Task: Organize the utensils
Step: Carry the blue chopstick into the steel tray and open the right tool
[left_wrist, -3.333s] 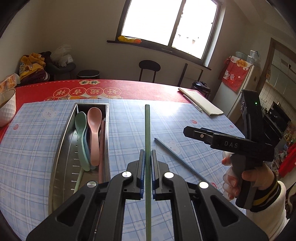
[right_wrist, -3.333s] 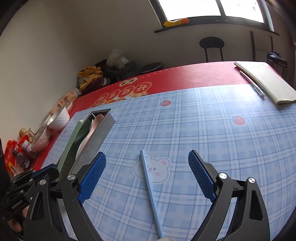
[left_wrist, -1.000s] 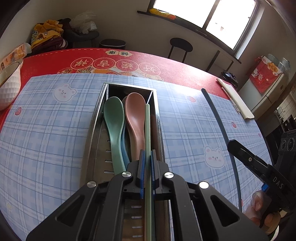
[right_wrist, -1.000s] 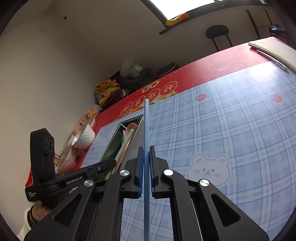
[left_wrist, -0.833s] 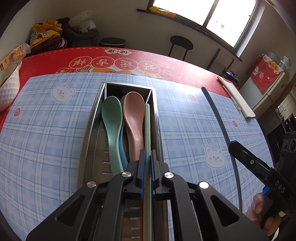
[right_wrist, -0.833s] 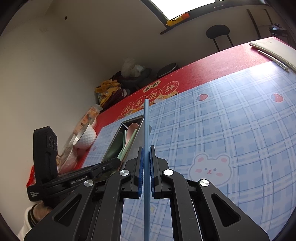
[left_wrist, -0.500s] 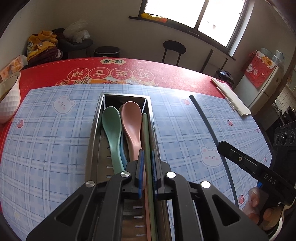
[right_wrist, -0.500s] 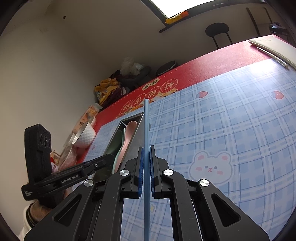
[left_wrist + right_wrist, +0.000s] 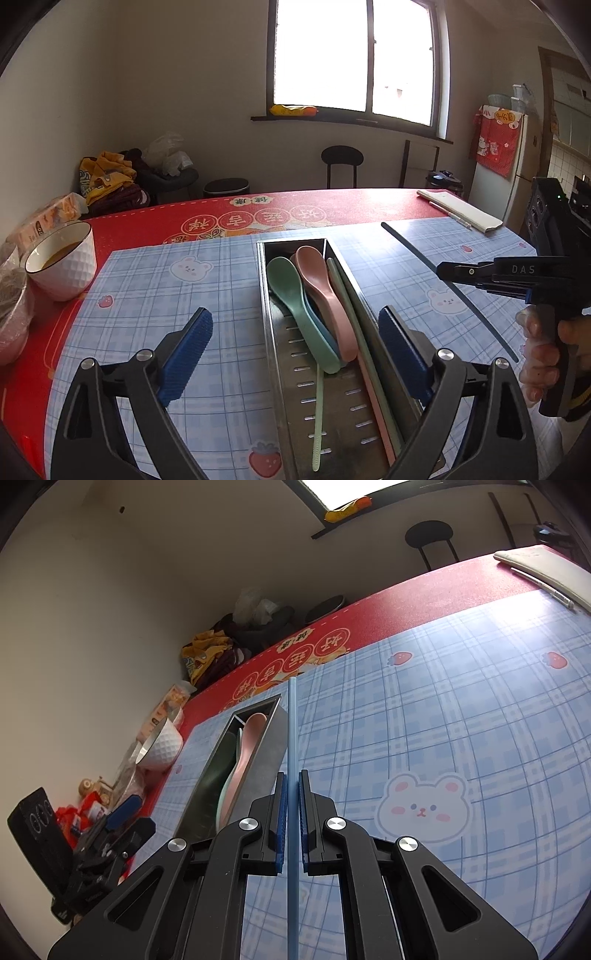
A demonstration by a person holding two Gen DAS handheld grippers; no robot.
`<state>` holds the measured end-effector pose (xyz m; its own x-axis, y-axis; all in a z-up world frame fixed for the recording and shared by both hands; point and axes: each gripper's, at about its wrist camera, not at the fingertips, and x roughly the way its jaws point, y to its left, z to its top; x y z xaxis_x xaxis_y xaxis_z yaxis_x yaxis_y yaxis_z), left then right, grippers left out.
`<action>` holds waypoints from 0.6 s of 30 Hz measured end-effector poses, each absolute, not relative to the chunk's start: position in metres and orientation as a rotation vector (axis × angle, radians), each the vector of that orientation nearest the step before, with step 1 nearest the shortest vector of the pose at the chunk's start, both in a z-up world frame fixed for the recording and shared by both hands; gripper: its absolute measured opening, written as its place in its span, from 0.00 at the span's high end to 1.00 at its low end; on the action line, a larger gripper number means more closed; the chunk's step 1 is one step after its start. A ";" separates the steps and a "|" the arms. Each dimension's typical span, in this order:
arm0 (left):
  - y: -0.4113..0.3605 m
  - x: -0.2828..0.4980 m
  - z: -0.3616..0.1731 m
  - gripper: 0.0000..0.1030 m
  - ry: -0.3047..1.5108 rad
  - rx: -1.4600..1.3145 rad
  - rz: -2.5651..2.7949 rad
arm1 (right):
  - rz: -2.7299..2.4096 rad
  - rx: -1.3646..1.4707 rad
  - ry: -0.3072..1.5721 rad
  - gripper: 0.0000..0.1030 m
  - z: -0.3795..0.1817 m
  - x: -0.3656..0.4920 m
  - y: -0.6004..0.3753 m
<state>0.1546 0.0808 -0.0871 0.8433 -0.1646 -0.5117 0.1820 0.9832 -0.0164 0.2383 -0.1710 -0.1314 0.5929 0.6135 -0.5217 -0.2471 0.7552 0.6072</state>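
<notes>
A long steel utensil tray [image 9: 273, 373] lies on the blue plaid mat and holds a green spoon [image 9: 295, 302], a pink spoon [image 9: 323, 295] and a green chopstick [image 9: 354, 328] along its right wall. My left gripper [image 9: 295, 350] is open and empty above the tray's near half. My right gripper [image 9: 291, 819] is shut on a blue chopstick [image 9: 292, 738], held in the air just right of the tray [image 9: 266, 760]. The blue chopstick also shows in the left wrist view [image 9: 443, 280], with the right gripper [image 9: 461, 273] beyond the tray.
A white bowl [image 9: 62, 258] with liquid and wrapped items stand at the table's left edge. A folded cream cloth [image 9: 461, 214] lies at the far right. The red tablecloth [image 9: 155, 221] runs behind the mat. A chair and clutter stand beyond the table.
My left gripper opened and let the green chopstick down into the tray, then drew back and up. My right gripper picked the blue chopstick off the mat earlier and keeps it beside the tray.
</notes>
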 end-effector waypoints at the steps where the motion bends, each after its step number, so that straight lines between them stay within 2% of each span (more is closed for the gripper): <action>1: 0.084 0.154 -0.086 0.11 0.531 0.025 -0.191 | 0.512 0.507 0.788 0.94 -0.131 0.238 -0.170; 5: 0.095 0.153 -0.081 0.06 0.519 -0.008 -0.147 | 0.474 0.497 0.814 0.94 -0.131 0.238 -0.157; 18: 0.138 0.151 -0.070 0.06 0.488 -0.082 0.042 | 0.383 0.588 0.865 0.94 -0.115 0.234 -0.100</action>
